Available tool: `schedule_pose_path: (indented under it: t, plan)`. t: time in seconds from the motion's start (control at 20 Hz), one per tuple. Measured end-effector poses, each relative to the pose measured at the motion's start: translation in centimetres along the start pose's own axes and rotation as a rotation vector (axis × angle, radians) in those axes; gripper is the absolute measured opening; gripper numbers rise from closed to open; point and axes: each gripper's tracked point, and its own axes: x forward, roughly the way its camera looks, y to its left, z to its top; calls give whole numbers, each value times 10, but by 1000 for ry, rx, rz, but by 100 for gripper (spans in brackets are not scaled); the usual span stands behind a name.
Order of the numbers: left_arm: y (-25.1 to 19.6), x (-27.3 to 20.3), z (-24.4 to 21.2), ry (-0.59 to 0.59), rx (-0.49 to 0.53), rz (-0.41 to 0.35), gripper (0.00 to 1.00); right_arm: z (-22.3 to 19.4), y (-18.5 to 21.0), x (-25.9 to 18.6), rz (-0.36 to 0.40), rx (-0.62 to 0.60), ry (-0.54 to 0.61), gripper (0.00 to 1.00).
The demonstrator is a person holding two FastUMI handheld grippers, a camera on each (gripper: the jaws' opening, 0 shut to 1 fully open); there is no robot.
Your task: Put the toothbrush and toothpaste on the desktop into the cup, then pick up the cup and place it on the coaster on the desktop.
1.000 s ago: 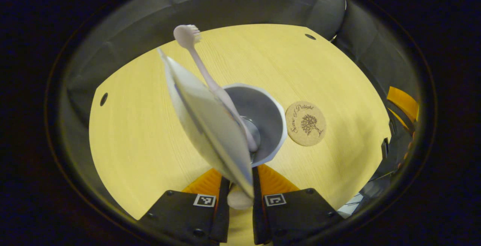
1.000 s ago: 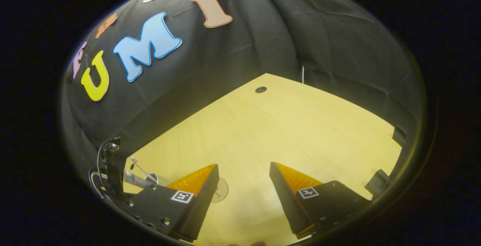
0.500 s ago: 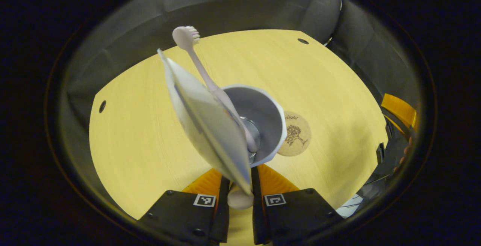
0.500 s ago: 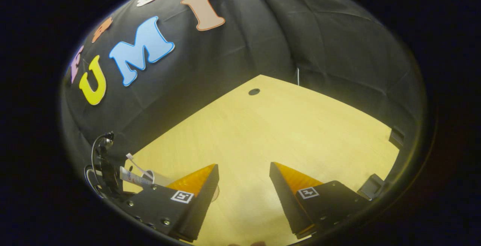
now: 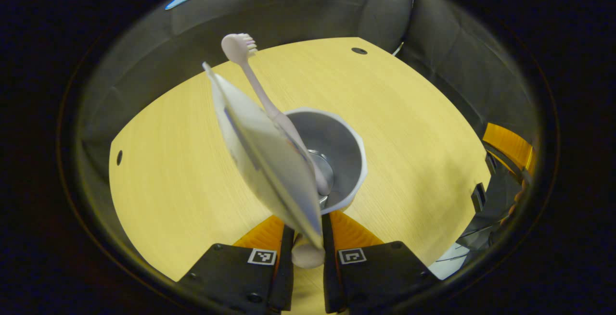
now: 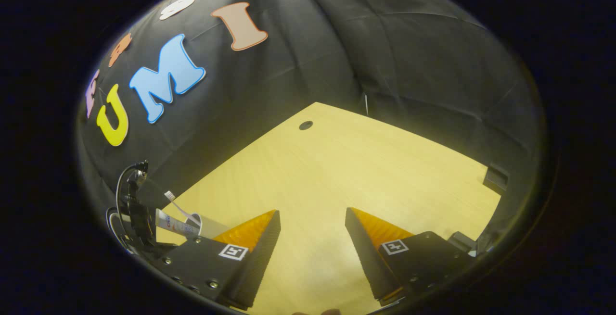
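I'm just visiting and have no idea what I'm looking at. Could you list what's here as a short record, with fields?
Cup: grey cup, gripped at its near wall
Toothbrush: toothbrush stands in the cup, head up
Toothpaste: toothpaste tube leans in the cup beside the brush
Left gripper: left gripper, fingers pressed on the cup wall
Right gripper: right gripper, fingers apart, holding nothing
Surface: wooden desktop
Coaster: cannot tell where it lies

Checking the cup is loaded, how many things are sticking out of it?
2: the toothbrush leans up out of the cup, and the toothpaste tube stands beside it. Anything smaller behind the tube could be hidden.
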Motion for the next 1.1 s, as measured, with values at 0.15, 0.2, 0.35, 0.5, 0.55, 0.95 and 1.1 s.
schedule_pose_path:
  t: [0.15,0.2,0.35,0.5,0.55,0.95,1.1]
  plan:
    - [-9,4,-5,11,-4,10,33,2,-16,0,-18,12,2,85]
    - [-13,3,-6,14,-8,11,31,3,-21,1,-22,16,3,85]
    - [-17,8,-7,19,-18,20,33,3,-32,2,-23,24,11,85]
    - [-20,10,-10,25,-23,33,31,5,-37,3,-14,23,22,85]
    - [-20,10,-8,19,-14,38,31,5,-38,4,-9,21,23,85]
    - [-31,6,-5,-13,-17,88,85,10,-41,10,32,-5,54,85]
    - [-33,-1,-1,-48,-23,106,82,13,-36,12,58,-24,64,85]
